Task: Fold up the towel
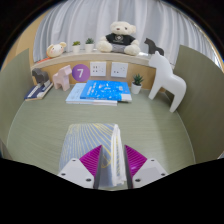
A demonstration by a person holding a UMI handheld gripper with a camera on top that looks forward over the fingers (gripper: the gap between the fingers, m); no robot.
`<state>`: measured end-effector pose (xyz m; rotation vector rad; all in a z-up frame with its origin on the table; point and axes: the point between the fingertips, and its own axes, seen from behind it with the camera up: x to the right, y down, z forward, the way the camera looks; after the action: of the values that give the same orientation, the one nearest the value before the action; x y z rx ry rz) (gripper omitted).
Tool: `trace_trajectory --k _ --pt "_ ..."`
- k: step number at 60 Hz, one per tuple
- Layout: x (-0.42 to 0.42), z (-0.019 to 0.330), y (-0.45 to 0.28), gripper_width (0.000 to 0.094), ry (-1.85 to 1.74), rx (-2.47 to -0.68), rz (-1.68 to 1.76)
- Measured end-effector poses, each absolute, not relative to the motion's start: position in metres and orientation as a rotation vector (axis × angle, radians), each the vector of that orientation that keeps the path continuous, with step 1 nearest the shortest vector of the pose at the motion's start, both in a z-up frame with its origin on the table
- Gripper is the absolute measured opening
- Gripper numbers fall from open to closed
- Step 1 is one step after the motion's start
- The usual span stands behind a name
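A pale grey-white towel (pixel 98 138) lies on the green striped tabletop (pixel 40 135) just ahead of my fingers. One edge of it rises in a pinched fold (pixel 116 165) between my two fingers. My gripper (pixel 112 170) is shut on that fold, with the magenta pads (pixel 92 160) pressed against either side of the cloth. The rest of the towel spreads flat beyond the fingers, toward the middle of the table.
A blue box (pixel 102 92) lies at the table's far side. A white toy horse (pixel 168 82) stands to its right. A wooden shelf (pixel 60 60) behind holds a teddy bear (pixel 121 38), small plants and a purple number card (pixel 79 72).
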<state>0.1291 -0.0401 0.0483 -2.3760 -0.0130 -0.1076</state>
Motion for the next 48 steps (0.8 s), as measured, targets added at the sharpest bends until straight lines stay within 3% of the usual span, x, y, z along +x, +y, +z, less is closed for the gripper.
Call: trace_trajectory --k 6,14,19,32,48 --pt "0.126 0.062 -0.044 0.0478 0.007 -2.358 -0.028" --pt "0.137 0.116 -0.054 0.0698 -0.020 -2.291 -0.052" --pt "0.137 0.155 -0.062 0.0762 -0.042 -2.241 -0.035" --pt "0.127 0.221 -0.089 0.0765 -0.093 -2.126 0.045" --pt "0.113 0.244 -0.126 0.0767 -0.142 -2.103 0.071"
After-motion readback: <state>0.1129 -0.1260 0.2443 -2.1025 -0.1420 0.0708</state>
